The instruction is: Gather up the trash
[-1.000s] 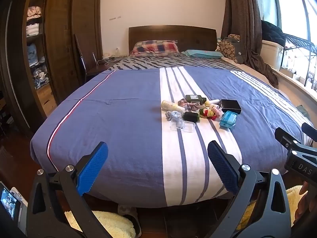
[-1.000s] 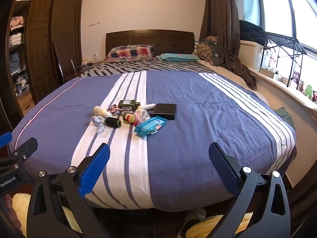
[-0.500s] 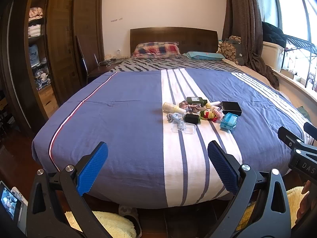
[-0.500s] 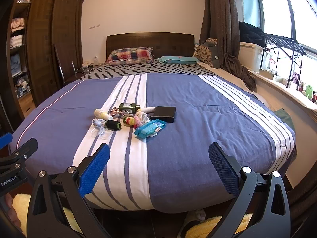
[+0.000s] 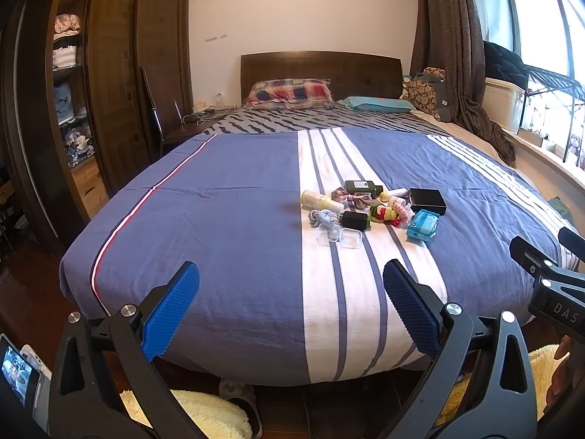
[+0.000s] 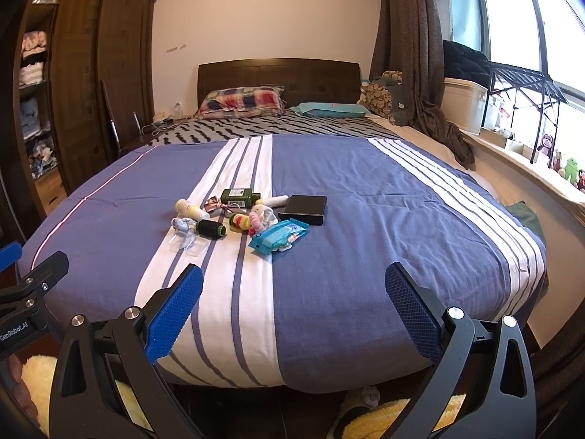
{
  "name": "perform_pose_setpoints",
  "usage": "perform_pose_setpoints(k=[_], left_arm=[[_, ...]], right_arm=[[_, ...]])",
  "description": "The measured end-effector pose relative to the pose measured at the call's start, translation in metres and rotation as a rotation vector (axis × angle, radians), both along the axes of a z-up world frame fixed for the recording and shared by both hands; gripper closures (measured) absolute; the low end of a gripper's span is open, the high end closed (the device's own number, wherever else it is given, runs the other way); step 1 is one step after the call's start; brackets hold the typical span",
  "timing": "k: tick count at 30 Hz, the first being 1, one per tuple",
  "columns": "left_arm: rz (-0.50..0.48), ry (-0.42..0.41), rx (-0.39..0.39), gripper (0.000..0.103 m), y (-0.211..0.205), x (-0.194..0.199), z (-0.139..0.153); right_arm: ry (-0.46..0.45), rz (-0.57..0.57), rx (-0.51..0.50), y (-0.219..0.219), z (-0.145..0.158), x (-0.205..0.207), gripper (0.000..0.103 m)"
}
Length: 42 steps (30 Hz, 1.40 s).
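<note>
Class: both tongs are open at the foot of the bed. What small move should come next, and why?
Probably ease the right tongs forward toward the blue packet. Both tongs are open and empty, well short of the clutter, and the packet is its nearest piece on that side. The left tongs can wait.

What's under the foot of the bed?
Under the bed: a grey slipper poking out, with a yellow fluffy rug in front. Further under is dark; nothing else can be made out.

- We see daylight pour in through the window (image 6: 519,33) to the right gripper's (image 6: 294,305) right, blown out white.
- Fisheye bending curves our frame edges; the corners darken.
- The centre stays sharp.
</note>
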<state>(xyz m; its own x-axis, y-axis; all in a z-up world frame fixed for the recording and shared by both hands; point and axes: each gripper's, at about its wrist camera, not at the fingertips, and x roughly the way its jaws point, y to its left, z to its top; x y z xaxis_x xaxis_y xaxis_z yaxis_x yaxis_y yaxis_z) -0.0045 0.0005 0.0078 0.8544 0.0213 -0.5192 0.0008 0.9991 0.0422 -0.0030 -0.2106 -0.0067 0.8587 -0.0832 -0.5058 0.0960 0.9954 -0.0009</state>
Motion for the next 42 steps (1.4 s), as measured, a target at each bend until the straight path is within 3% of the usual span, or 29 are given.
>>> perform_pose_setpoints(k=[42], left_arm=[[0.001,-0.002,-0.002,0.008,0.0004,-0.0002,0.0005]], right_arm=[[0.001,0.0,-0.004,0.0047,0.0006,0.0011,0.003]])
